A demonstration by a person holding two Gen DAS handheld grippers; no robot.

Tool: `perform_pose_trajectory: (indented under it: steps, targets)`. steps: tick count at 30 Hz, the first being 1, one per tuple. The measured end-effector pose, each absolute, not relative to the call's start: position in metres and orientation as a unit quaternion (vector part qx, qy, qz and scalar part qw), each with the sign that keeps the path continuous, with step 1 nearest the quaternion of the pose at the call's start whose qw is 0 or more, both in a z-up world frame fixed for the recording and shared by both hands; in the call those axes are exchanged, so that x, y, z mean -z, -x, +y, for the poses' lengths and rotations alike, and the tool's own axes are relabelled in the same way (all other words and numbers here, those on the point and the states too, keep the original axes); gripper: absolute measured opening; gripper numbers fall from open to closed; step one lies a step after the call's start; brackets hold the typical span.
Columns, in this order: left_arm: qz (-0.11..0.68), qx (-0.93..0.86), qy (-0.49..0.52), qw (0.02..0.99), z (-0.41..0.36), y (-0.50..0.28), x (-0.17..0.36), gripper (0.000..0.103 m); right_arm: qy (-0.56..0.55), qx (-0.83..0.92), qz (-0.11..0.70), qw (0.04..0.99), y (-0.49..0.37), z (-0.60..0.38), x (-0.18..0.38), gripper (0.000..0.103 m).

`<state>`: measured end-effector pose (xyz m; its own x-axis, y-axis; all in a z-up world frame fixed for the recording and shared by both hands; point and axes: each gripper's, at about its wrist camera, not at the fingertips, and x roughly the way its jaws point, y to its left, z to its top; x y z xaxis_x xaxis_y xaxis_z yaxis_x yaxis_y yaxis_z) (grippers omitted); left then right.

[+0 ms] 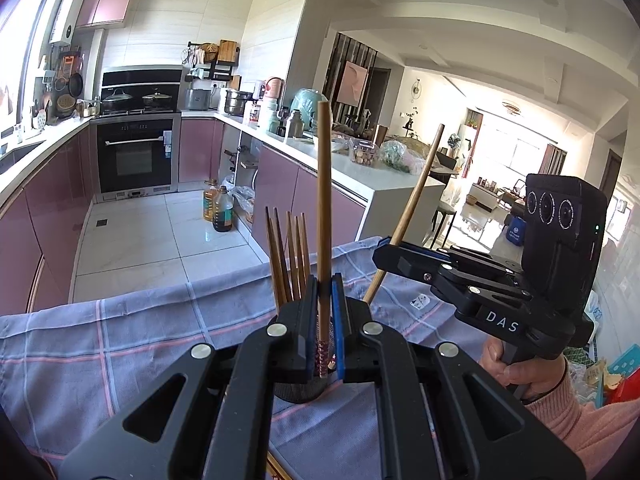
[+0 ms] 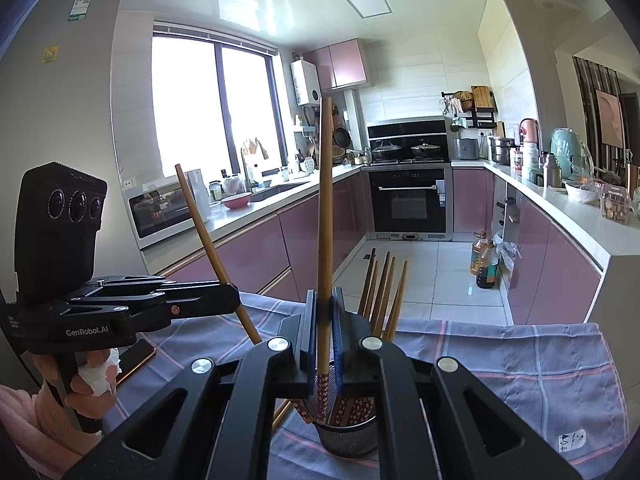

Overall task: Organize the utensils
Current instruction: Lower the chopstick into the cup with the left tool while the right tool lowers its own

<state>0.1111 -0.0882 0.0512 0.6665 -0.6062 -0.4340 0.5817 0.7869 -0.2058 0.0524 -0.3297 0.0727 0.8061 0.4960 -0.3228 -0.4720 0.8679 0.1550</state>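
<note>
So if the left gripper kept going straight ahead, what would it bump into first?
Probably the standing chopsticks in the mesh holder, just past the fingers of the left gripper; depth is hard to judge.

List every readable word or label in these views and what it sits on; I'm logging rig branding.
"DAS": on the black right gripper, seen from the left wrist.
"GenRobot.AI": on the black left gripper, seen from the right wrist.
Too small to read: green-and-white sticker on the tall grey fridge; printed white tag on the checked blue tablecloth.
</note>
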Motion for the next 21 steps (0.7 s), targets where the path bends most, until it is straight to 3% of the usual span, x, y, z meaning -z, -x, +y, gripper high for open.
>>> perform_pose_trajectory:
  steps: [21]
  targets:
    - [0.270, 0.307, -0.004, 0.913, -0.106, -0.113, -0.034, 0.008, -0.039, -0.240, 0.210, 0.947, -0.074, -0.324, -0.056, 0.006]
